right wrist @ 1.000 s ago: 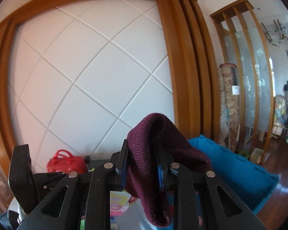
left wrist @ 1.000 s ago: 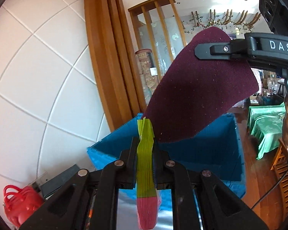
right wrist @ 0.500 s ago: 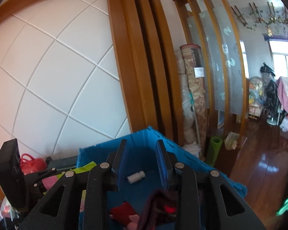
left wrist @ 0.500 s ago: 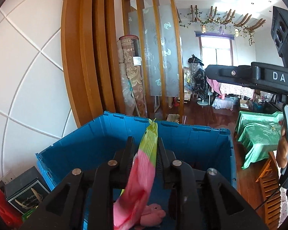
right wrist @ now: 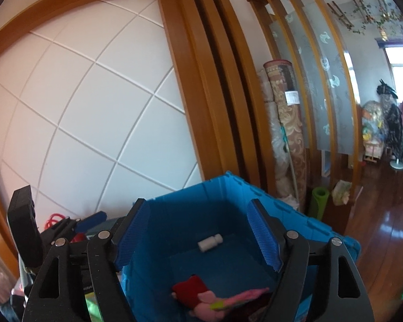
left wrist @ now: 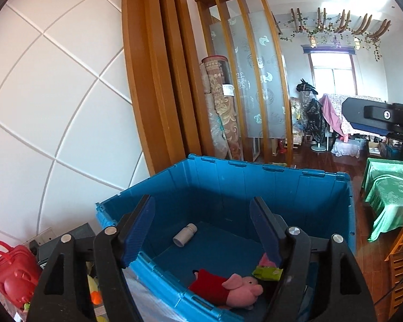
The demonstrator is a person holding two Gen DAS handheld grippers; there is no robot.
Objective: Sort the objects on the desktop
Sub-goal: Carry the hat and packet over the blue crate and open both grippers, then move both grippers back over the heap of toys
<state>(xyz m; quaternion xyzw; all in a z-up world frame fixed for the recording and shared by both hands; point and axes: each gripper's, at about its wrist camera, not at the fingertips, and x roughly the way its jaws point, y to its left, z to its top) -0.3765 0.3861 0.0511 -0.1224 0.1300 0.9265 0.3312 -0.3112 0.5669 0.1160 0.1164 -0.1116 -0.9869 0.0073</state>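
Inside blue crate [left wrist: 255, 177] — white bottle [left wrist: 184, 234] on its side

wall [left wrist: 53, 102]: white panelled | floor [right wrist: 384, 241]: glossy dark wood | window [left wrist: 333, 75]: bright daylight

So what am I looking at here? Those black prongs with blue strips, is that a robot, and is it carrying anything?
No robot arm: a person holds a pair of tongs in each hand, and a small wide-angle camera on each looks out along its two fingers. One picture is from the left tongs, the other from the right tongs. Both sets of jaws are opening with nothing between them. Below them stands a blue crate. In it lie a small white bottle, a pink plush toy in a red top and a pink and green packet. A red bag sits outside the crate, by the wall.
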